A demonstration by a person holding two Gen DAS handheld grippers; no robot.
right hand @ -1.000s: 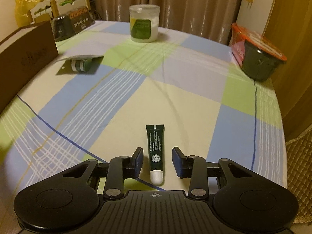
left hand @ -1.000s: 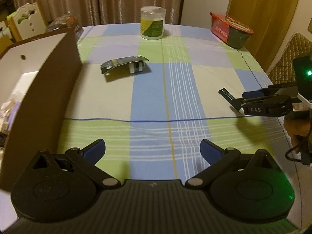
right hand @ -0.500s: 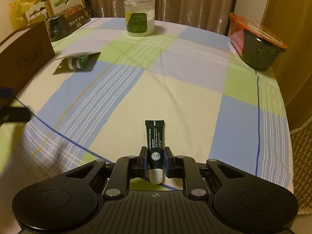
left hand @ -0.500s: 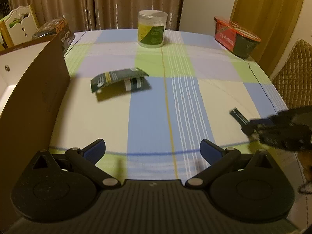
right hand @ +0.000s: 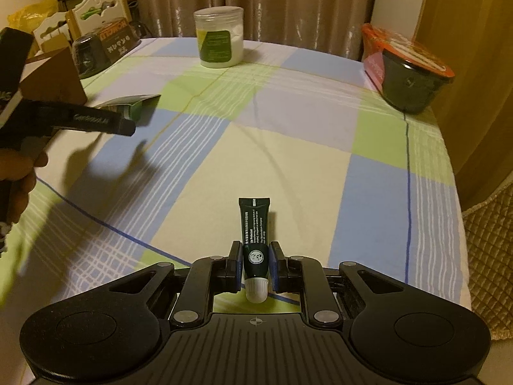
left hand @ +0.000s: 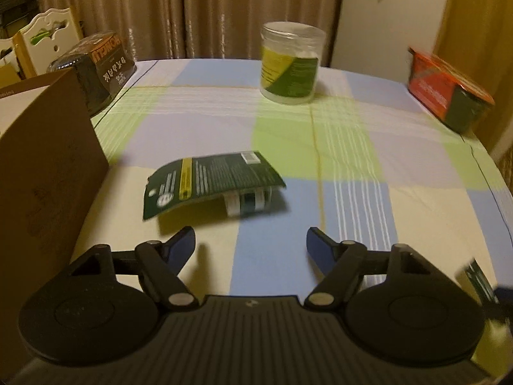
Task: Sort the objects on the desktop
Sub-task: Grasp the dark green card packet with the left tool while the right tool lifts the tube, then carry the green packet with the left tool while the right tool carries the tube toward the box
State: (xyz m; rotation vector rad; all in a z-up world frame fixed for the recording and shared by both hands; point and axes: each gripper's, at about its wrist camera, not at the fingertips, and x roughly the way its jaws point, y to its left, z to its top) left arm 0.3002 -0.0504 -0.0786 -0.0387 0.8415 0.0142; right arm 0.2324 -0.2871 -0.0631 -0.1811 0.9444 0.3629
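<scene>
one tube [right hand: 255, 243], one jar [left hand: 290, 68], maybe two bowls [right hand: 408, 73]

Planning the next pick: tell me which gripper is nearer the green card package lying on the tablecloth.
Left. The left gripper hangs open just short of the green card package, not touching it. The right gripper is shut on the dark green tube, well away toward the table's other side.
</scene>
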